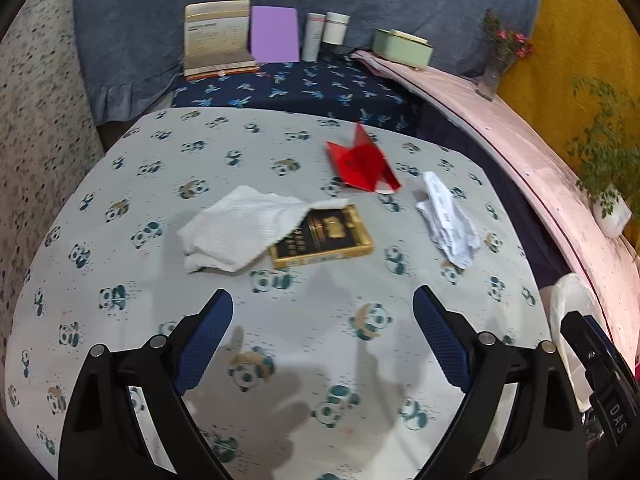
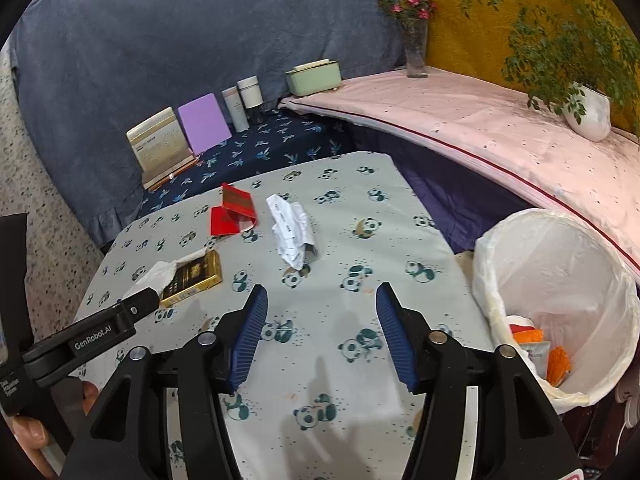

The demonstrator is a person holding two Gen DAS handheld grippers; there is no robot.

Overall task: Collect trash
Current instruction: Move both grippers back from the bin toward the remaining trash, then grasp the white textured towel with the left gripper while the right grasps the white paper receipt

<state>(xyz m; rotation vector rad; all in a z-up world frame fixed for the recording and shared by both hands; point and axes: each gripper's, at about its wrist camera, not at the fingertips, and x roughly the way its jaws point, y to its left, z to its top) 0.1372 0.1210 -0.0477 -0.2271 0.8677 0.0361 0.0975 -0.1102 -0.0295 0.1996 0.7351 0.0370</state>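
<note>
Four pieces of trash lie ahead of me on the panda-print counter (image 1: 280, 360): a white tissue (image 1: 236, 232) draped over a black-and-gold box (image 1: 328, 236), a red wrapper (image 1: 362, 164) and a crumpled paper (image 2: 292, 236). My left gripper (image 1: 322, 340) has its jaws wide and empty, short of the box; my right gripper (image 2: 322, 336) is partly spread, empty, paper beyond it, lined bin (image 2: 560, 280) to its right.

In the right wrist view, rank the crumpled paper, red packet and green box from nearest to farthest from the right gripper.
From the right gripper, which is open and empty:
1. Crumpled paper, on the panda cloth just ahead, slightly left.
2. Red packet, farther back and left on the same cloth.
3. Green box, far back on the pink ledge.
</note>
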